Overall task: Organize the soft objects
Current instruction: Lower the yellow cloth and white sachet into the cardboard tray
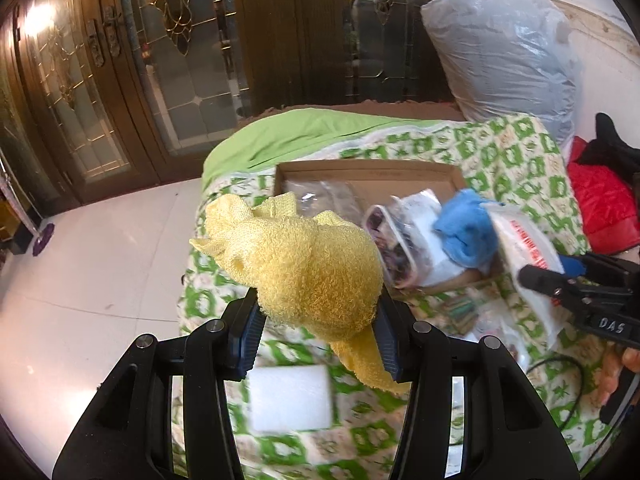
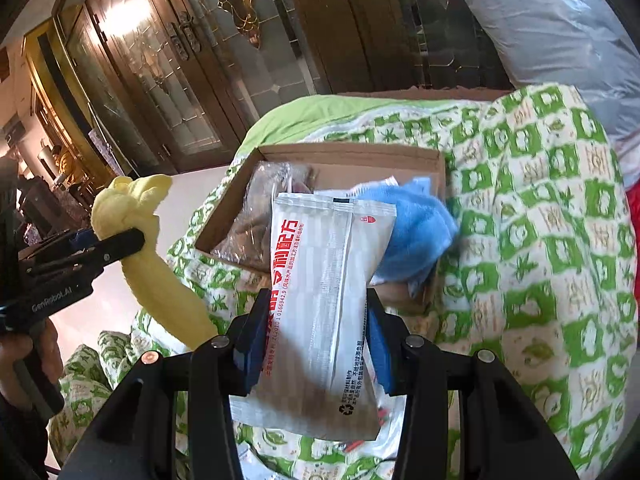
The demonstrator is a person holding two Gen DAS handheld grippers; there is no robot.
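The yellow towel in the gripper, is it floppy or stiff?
Probably floppy: the yellow towel bunches up between the left gripper pads, and its tail droops below them. It looks fluffy and likely light. The looped pile probably grips well rather than slipping.

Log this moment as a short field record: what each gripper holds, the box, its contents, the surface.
left gripper: shut on yellow towel, held in the air
right gripper: shut on white packet with red print
cardboard box: open, on the green patterned quilt
in box: blue cloth, clear bags
on quilt: white foam block
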